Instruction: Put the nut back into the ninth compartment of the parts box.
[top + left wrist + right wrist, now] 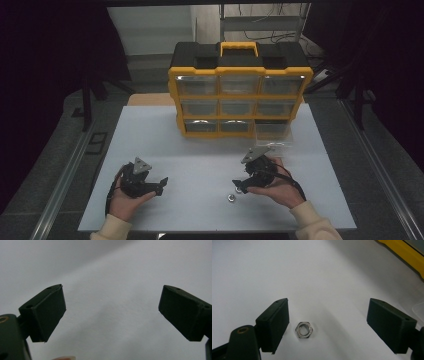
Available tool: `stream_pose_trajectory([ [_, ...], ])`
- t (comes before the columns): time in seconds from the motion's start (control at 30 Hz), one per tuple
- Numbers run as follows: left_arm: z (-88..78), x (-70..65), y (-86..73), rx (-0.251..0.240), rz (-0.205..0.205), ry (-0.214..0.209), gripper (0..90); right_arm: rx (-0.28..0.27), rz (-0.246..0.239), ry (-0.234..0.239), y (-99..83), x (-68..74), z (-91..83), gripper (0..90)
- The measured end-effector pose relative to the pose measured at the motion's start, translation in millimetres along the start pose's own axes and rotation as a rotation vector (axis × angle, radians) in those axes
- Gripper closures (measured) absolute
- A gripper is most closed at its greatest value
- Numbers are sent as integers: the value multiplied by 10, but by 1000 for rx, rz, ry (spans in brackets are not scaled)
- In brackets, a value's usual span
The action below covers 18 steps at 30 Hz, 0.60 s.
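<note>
The nut (304, 329) lies on the counter (200, 145) between my jaws, nearer one than the other, touching neither. My left tongs (161, 185) sit well to its left. The drawer cabinet (240, 95) stands behind, one drawer (272, 132) pulled forward at its lower right.

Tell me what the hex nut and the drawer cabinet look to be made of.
Hex nut: likely steel or plated metal, with a bright silvery sheen and crisp flat faces. Drawer cabinet: apparently moulded plastic, a matt yellow frame with a black top, and see-through drawers that look like clear plastic.
</note>
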State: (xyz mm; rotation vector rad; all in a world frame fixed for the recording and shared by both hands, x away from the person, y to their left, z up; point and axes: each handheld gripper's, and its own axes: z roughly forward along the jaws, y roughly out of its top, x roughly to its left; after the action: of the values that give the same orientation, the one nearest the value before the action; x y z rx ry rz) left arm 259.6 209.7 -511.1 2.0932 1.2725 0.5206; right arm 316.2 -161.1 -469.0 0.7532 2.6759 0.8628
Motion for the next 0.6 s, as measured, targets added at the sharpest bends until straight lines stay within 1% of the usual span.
stream_pose_trajectory([
  [0.13,0,3,0,-1,-3,0,77,11,-2,-6,13,24,24,198],
  [0.23,7,1,-1,1,0,-1,78,21,-11,-7,22,36,51,205],
  [0.43,3,3,-2,0,-1,-1,78,69,-31,-23,11,70,129,212],
  [0.6,6,3,-3,1,-1,-1,78,95,-43,-34,-5,84,177,230],
])
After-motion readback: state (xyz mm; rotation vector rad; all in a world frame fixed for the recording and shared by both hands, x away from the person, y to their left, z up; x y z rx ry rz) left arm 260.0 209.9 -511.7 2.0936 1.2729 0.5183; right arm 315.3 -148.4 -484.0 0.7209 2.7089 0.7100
